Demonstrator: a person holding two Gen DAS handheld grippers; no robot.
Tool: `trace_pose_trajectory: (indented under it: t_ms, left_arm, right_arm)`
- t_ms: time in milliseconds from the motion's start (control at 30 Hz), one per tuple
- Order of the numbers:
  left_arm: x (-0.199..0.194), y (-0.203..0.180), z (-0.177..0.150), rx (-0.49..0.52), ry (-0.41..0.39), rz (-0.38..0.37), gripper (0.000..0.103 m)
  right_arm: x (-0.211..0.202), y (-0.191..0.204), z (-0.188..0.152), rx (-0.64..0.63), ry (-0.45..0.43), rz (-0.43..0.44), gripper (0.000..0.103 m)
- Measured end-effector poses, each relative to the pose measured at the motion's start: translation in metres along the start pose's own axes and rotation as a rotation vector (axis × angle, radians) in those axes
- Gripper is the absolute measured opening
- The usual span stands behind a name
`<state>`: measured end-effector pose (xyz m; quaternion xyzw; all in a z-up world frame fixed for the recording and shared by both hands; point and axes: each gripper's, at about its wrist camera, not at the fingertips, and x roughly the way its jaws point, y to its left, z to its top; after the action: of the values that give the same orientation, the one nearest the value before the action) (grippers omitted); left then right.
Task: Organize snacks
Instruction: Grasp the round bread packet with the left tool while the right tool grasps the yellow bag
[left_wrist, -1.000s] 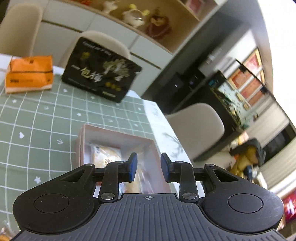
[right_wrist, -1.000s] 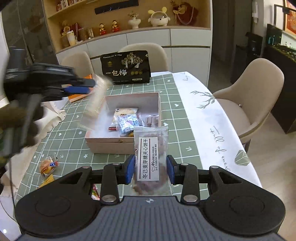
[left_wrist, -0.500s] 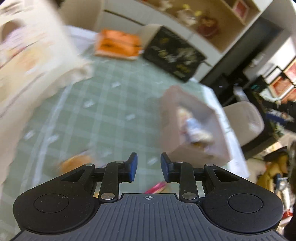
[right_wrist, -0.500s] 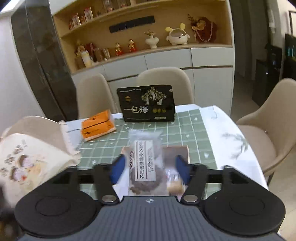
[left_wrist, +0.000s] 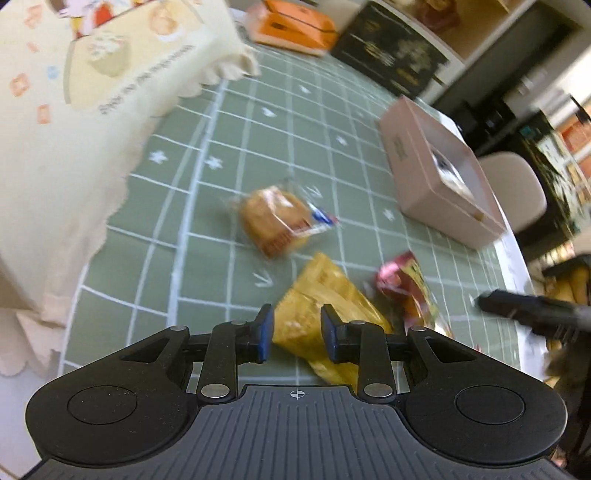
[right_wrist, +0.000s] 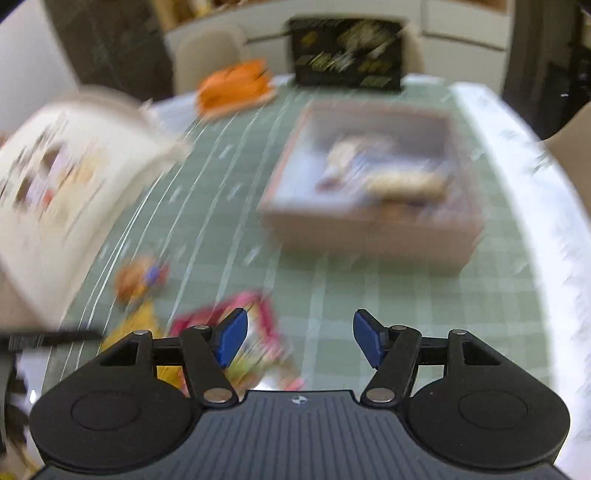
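Three loose snacks lie by the surface's near edge — the yellow packet (left_wrist: 325, 314) sits straight ahead of the left tool (left_wrist: 296, 334) (nearer, empty, slightly spread), its length running diagonally; the right tool (right_wrist: 299, 341) gapes wide.

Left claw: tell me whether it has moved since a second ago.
Yes. The left claw swung left, away from the pink box it hovered over, and now points down at the yellow packet.

Table (left_wrist: 280, 122) under green grid-patterned cloth, white border along its right edge. Beige chair (left_wrist: 517, 188) at the right side; two more beige chairs (right_wrist: 207, 55) at the far end. White cabinets (right_wrist: 461, 22) behind, blurred. Dark panel (right_wrist: 107, 40) at far left.
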<state>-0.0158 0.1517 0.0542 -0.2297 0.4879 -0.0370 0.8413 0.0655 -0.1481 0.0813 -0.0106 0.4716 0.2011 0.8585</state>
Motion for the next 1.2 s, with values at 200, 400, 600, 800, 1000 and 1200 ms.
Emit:
trace_pose_trajectory:
  t_ms: [200, 400, 600, 800, 1000, 1200]
  left_arm:
    - [-0.018, 0.001, 0.007, 0.054, -0.034, -0.012, 0.032]
    - [-0.031, 0.018, 0.03, 0.044, -0.127, 0.004, 0.032]
    - [-0.022, 0.018, 0.044, 0.167, -0.148, 0.012, 0.032]
    - [0.01, -0.014, 0.07, 0.536, -0.083, 0.025, 0.032]
    - [0.045, -0.039, 0.06, 0.875, 0.045, 0.105, 0.033]
    - [0.061, -0.046, 0.075, 0.811, 0.107, 0.055, 0.057]
  right_arm:
    - [0.013, 0.086, -0.04, -0.204, 0.048, 0.104, 0.064]
    - [0.053, 0.136, -0.026, -0.334, 0.045, 0.109, 0.068]
    - [0.081, 0.158, -0.026, -0.365, 0.092, 0.114, 0.068]
    - [0.039, 0.136, -0.036, -0.197, 0.071, 0.16, 0.051]
    - [-0.018, 0.074, -0.033, -0.059, -0.032, 0.036, 0.051]
    - [-0.035, 0.0, -0.037, 0.128, -0.061, -0.141, 0.051]
